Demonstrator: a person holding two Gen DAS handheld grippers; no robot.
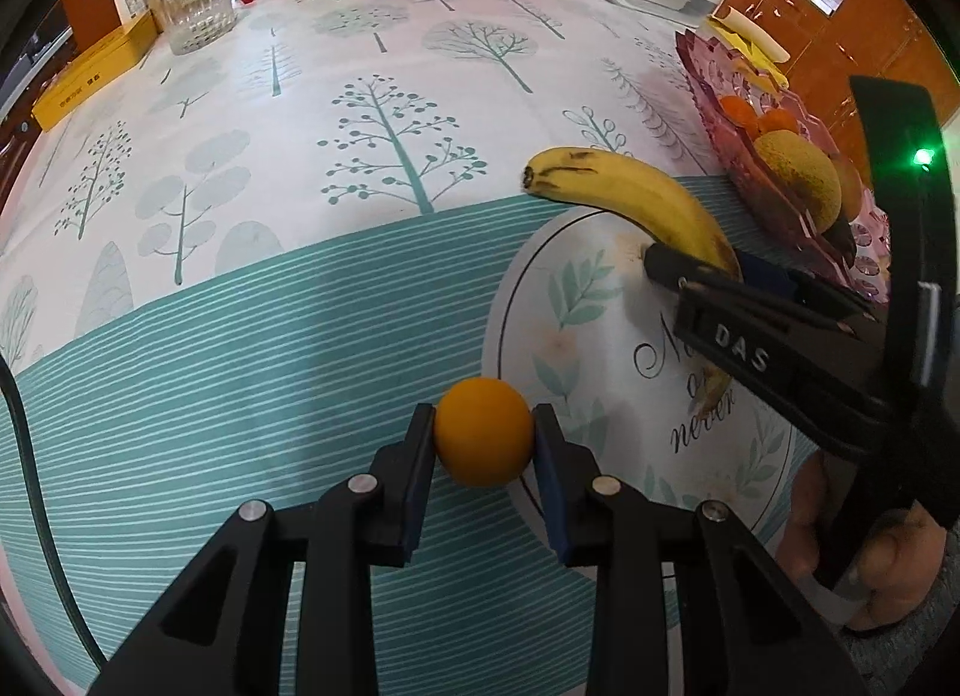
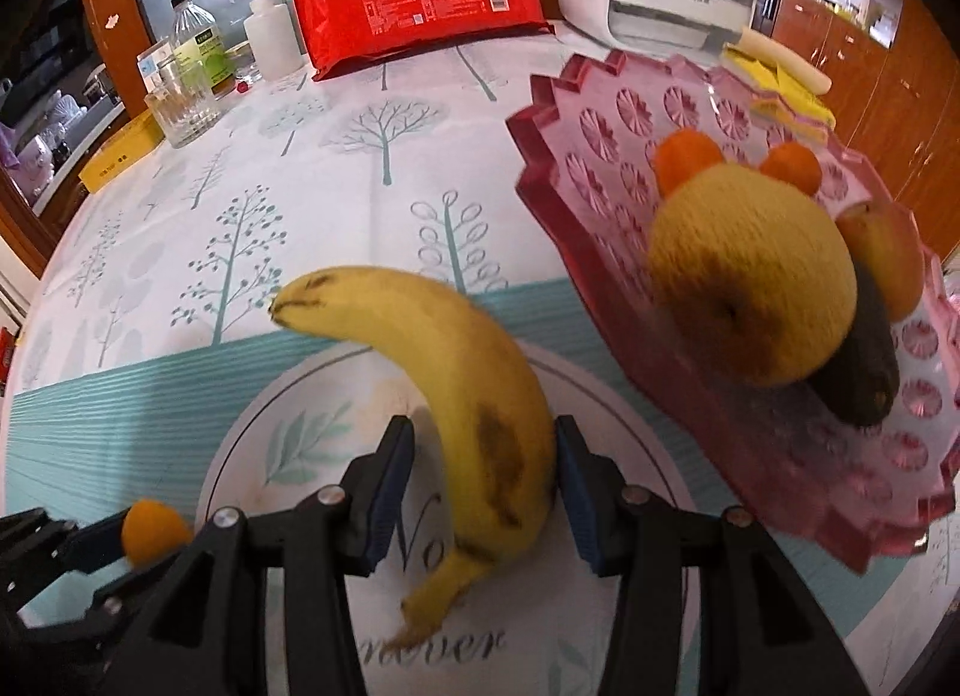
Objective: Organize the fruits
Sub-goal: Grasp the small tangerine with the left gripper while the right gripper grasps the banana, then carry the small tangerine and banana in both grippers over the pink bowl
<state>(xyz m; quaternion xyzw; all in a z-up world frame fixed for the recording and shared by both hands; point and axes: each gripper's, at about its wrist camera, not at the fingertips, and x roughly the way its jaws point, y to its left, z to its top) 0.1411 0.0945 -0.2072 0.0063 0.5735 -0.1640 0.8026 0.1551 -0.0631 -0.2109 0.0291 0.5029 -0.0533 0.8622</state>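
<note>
While both claws work the round placemat [image 2: 312, 432], the fruits divide between them. Left gripper [image 1: 483, 444]: jaws narrowed tight onto a small orange citrus [image 1: 483, 439], pads pressing its two sides, at the placemat's left edge. Right gripper [image 2: 483, 471]: jaws straddle the banana [image 2: 474, 396] at its thick lower third; the right pad touches the peel, a gap shows on the left, so probably not clamped yet.

Banana lies partly on the placemat, just left of the pink glass fruit dish [image 2: 576, 252]. Long axis runs from stem, near the camera, up and away, curving left to a blossom tip over the tree-print tablecloth [image 1: 300, 156].

Handling, as judged: banana is soft, bruised brown in patches; grip gently across the mid-body, not the stem. Citrus is light, firm, round, liable to roll.

Dish already holds a large yellow fruit [image 2: 750, 276], two small oranges and a dark one.
</note>
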